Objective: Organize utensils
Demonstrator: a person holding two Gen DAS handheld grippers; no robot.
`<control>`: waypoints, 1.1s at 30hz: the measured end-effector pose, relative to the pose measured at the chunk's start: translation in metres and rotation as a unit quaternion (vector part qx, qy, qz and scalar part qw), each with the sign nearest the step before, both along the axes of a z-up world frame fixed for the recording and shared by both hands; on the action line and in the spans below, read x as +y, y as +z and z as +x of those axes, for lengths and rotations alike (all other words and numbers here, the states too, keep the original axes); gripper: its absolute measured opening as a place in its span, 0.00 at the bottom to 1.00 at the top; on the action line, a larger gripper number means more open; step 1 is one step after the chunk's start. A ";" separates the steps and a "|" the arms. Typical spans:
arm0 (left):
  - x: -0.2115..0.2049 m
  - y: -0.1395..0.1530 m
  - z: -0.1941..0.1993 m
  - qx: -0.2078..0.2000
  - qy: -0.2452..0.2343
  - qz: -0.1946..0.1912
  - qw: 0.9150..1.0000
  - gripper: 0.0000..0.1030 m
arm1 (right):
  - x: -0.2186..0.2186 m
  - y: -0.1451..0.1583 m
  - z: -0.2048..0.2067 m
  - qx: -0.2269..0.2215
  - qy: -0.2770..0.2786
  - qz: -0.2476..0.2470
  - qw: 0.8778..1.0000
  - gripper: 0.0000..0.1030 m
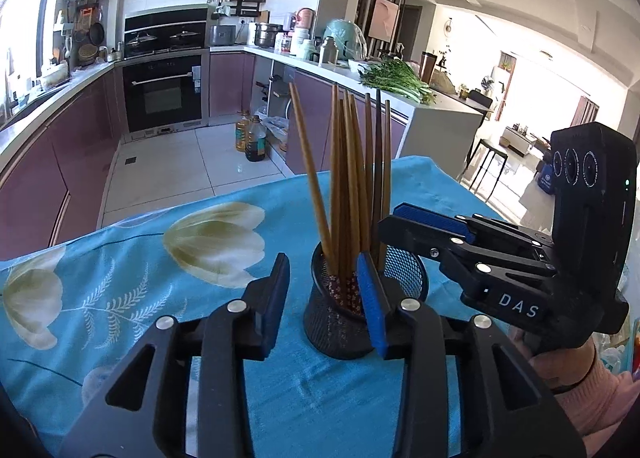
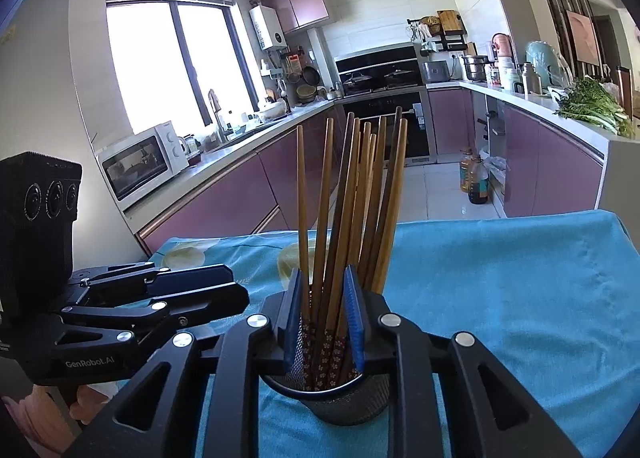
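Your right tool (image 2: 324, 314) is nearly closed around chopsticks (image 2: 348, 197) standing in the mesh cup (image 2: 332, 402) on the table (image 2: 500, 298); your left tool (image 1: 320, 302) gapes open, empty, just left of the cup.

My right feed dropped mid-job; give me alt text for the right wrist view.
The right claw stands open around brown wooden chopsticks upright in a black mesh metal cup on a blue floral tablecloth. The left claw hovers at left, a kitchen behind.
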State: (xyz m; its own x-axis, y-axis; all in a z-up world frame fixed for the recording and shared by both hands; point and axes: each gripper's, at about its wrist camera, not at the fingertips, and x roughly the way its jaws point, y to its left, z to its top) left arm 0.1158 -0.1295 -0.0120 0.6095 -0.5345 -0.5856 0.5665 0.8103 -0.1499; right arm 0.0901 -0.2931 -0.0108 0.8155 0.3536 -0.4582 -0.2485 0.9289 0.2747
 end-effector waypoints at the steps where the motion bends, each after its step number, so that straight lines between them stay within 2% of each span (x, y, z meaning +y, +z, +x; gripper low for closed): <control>1: 0.006 0.000 -0.004 -0.007 0.010 -0.003 1.000 0.42 | 0.001 0.001 -0.002 -0.004 0.001 0.000 1.000 0.36; 3: 0.016 0.001 -0.012 -0.022 0.026 -0.005 0.999 0.47 | 0.002 0.001 -0.006 -0.010 0.002 -0.007 1.000 0.44; 5: 0.027 0.003 -0.020 -0.042 0.051 -0.006 0.998 0.57 | 0.005 0.002 -0.011 -0.017 0.003 -0.012 1.000 0.57; 6: 0.032 0.005 -0.024 -0.052 0.060 -0.007 0.997 0.60 | 0.007 0.002 -0.014 -0.021 0.003 -0.014 1.000 0.59; 7: 0.037 0.006 -0.029 -0.065 0.074 -0.004 0.995 0.67 | 0.008 0.002 -0.017 -0.026 0.002 -0.017 1.000 0.65; 8: 0.043 0.009 -0.033 -0.076 0.087 -0.002 0.993 0.79 | 0.009 0.002 -0.018 -0.031 -0.001 -0.021 0.999 0.71; 9: 0.048 0.010 -0.038 -0.092 0.105 0.000 0.990 0.85 | 0.011 0.002 -0.021 -0.035 -0.004 -0.026 0.999 0.75; 10: 0.054 0.011 -0.043 -0.107 0.123 0.001 0.987 0.93 | 0.013 0.002 -0.024 -0.041 -0.008 -0.033 0.999 0.83; 13: 0.069 0.012 -0.055 -0.133 0.155 0.005 0.979 0.94 | 0.019 -0.001 -0.031 -0.052 -0.021 -0.055 0.997 0.94; 17: 0.084 0.010 -0.069 -0.149 0.189 0.016 0.970 0.94 | 0.026 -0.004 -0.039 -0.063 -0.028 -0.066 0.995 0.94; 23: 0.103 0.011 -0.090 -0.169 0.230 0.009 0.958 0.94 | 0.036 -0.002 -0.054 -0.091 -0.043 -0.080 0.992 0.94; 30: 0.112 0.012 -0.102 -0.181 0.260 0.007 0.949 0.94 | 0.040 0.003 -0.068 -0.112 -0.054 -0.086 0.989 0.94; 33: 0.114 0.011 -0.105 -0.183 0.264 0.004 0.947 0.94 | 0.041 0.001 -0.072 -0.114 -0.062 -0.088 0.988 0.94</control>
State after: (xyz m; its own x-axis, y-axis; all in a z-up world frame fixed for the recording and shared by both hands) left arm 0.0106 -0.0154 -0.0014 0.9535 -0.0960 -0.2856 0.0957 0.9953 -0.0150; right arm 0.0185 -0.2523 -0.0093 0.9366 0.1755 -0.3032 -0.1664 0.9845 0.0557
